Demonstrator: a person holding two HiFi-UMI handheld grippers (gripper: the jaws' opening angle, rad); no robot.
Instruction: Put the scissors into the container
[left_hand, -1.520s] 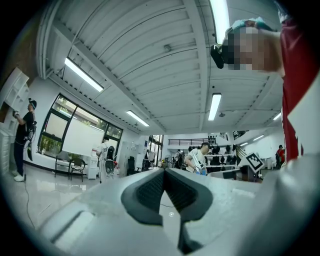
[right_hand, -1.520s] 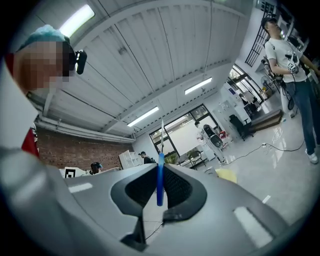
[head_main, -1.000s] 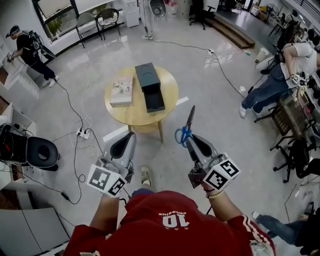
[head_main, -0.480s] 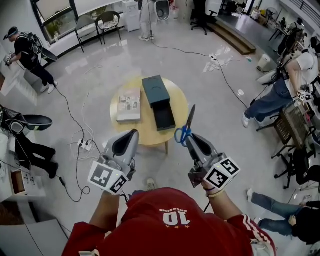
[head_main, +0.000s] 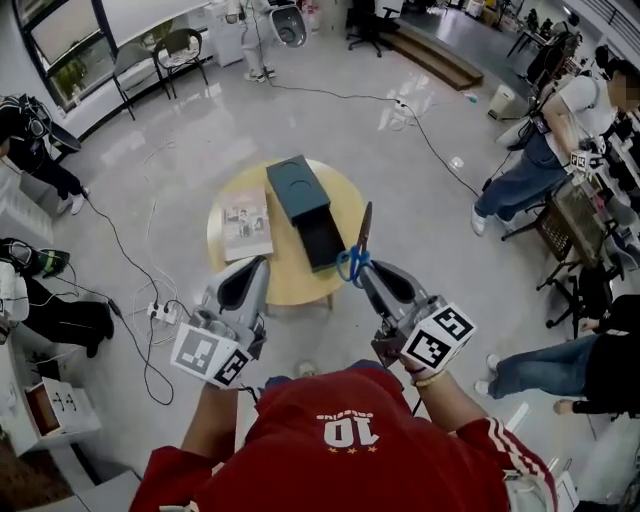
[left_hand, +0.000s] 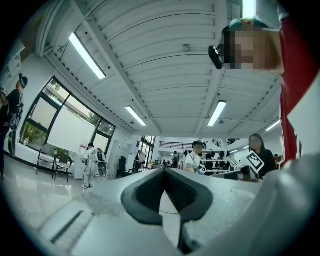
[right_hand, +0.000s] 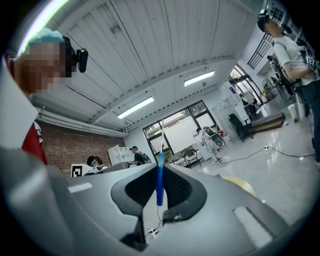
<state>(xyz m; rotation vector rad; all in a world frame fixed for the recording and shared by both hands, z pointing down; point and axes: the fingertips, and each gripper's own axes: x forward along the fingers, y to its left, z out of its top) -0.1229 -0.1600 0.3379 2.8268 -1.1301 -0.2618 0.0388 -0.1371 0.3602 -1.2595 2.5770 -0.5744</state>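
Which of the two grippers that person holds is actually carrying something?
The right gripper: blue-handled scissors are clamped in its jaws, blades pointing away. The left gripper has nothing between its jaws.

The table (head_main: 300, 285) stood on the floor in front of me. The container (head_main: 300, 190) lay on the middle of the table, and a booklet (head_main: 246, 218) lay just left of it. My left hand-held gripper (head_main: 255, 268) hung over the table's near edge. My right hand-held gripper (head_main: 364, 272) was to its right. The scissors (head_main: 358, 245) stood up from its jaws, just beside the container. A power strip (head_main: 160, 310) lay on the floor, left of the table.
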